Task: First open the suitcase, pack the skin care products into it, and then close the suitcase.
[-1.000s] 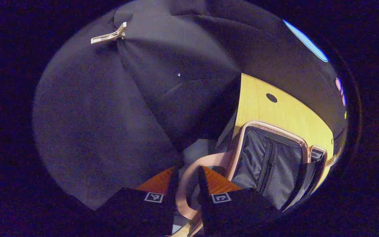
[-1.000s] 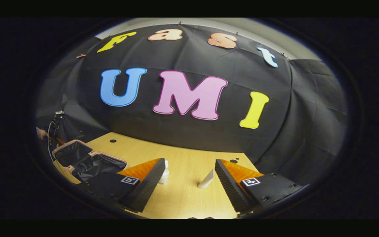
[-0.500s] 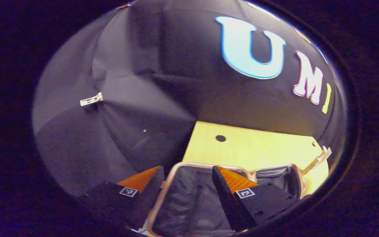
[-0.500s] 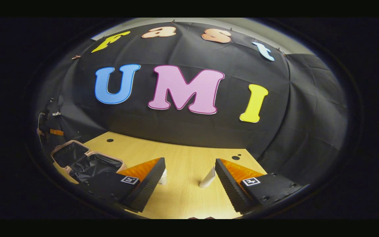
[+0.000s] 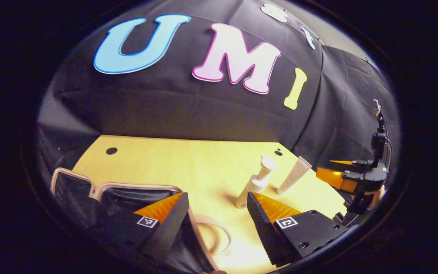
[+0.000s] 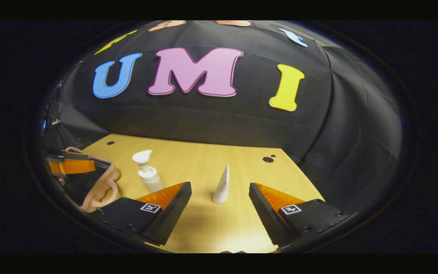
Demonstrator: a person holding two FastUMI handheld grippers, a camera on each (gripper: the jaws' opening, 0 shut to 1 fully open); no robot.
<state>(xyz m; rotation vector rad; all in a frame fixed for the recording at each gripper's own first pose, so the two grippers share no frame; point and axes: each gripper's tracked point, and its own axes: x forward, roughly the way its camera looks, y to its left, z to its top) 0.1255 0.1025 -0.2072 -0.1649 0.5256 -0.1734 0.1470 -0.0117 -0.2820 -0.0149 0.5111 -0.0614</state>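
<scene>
The pink suitcase (image 5: 101,188) lies open on the wooden table (image 5: 188,160), its dark lining showing, at the lower left of the left gripper view. My left gripper (image 5: 216,198) hovers open over its near corner and handle (image 5: 213,234), holding nothing. A white pump bottle (image 5: 259,180) and a white tube (image 5: 294,175) stand just beyond. In the right gripper view the tube (image 6: 222,184) stands upright ahead, in line with the gap of my open right gripper (image 6: 219,190), untouched. The pump bottle (image 6: 146,171) is to its left, beside the suitcase (image 6: 97,186).
Round holes mark the table (image 6: 203,160) near its back edge. The black cloth wall closes in behind and to the right. The right gripper (image 5: 359,175) and the hand holding it sit at the table's right end. Bare wood lies between suitcase and bottles.
My left gripper opened off the suitcase's pink edge and swung right, from the lining toward the bottles. My right gripper dropped and came closer to the tube.
</scene>
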